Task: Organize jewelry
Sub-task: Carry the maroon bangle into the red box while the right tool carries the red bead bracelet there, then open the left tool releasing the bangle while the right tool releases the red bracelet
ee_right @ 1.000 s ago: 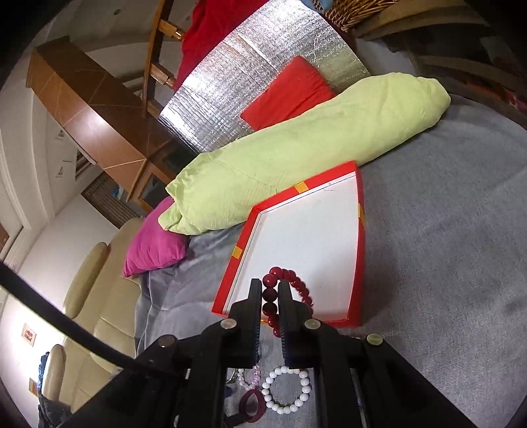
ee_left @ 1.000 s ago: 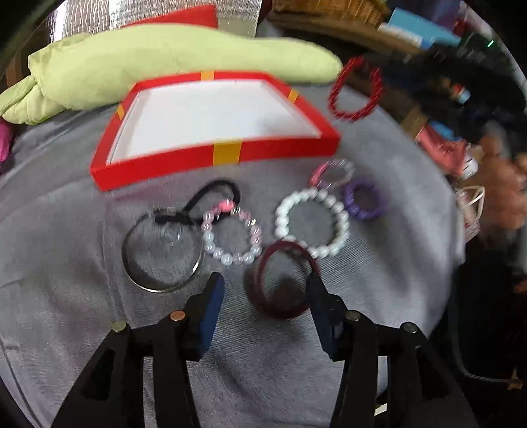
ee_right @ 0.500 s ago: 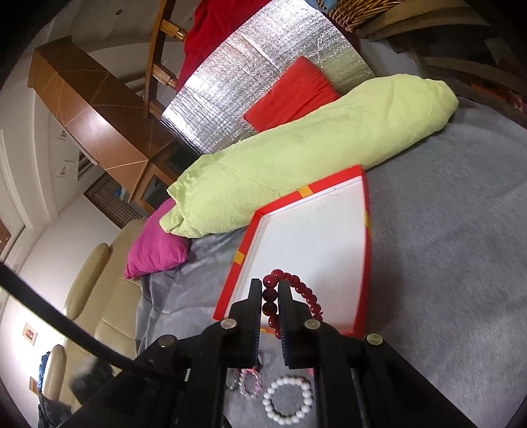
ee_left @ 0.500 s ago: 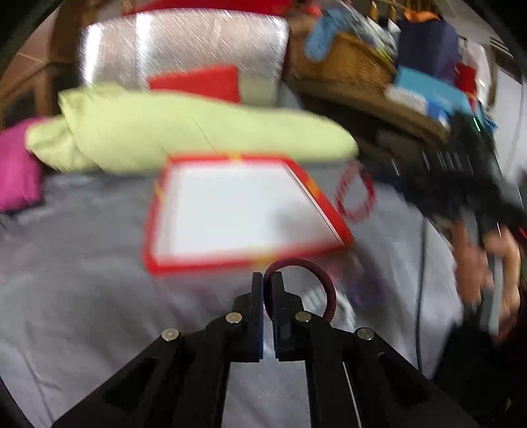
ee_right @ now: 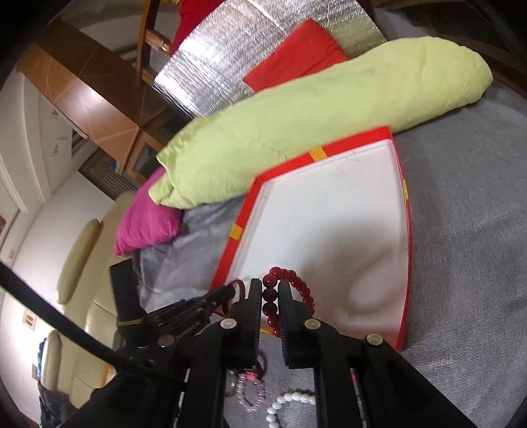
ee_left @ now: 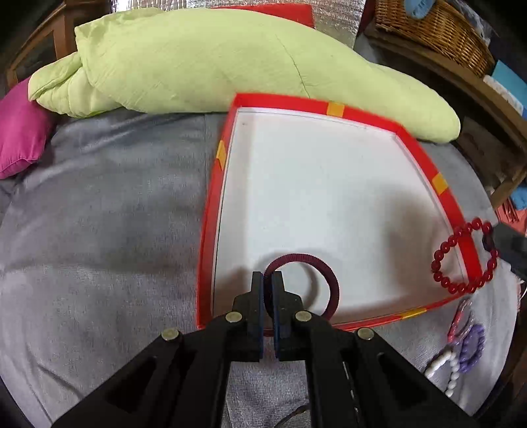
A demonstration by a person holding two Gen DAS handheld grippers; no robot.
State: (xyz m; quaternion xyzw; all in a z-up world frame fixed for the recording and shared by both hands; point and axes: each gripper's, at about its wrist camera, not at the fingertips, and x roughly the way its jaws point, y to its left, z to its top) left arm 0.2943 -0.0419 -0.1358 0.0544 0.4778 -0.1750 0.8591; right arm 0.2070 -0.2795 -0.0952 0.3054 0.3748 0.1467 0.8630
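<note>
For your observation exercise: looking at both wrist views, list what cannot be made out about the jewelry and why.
- Pearl bracelet, left view: cut off by the picture's edge.
- Pink bracelet, right view: blurred, partly behind the right tongs.
- Dark red ring, left view: the gripped part hidden between the left tongs.

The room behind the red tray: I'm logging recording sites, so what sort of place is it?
Probably a home living room: a cream sofa with a magenta cushion, a wicker basket on a wooden shelf, and a grey cloth bearing the red tray.
</note>
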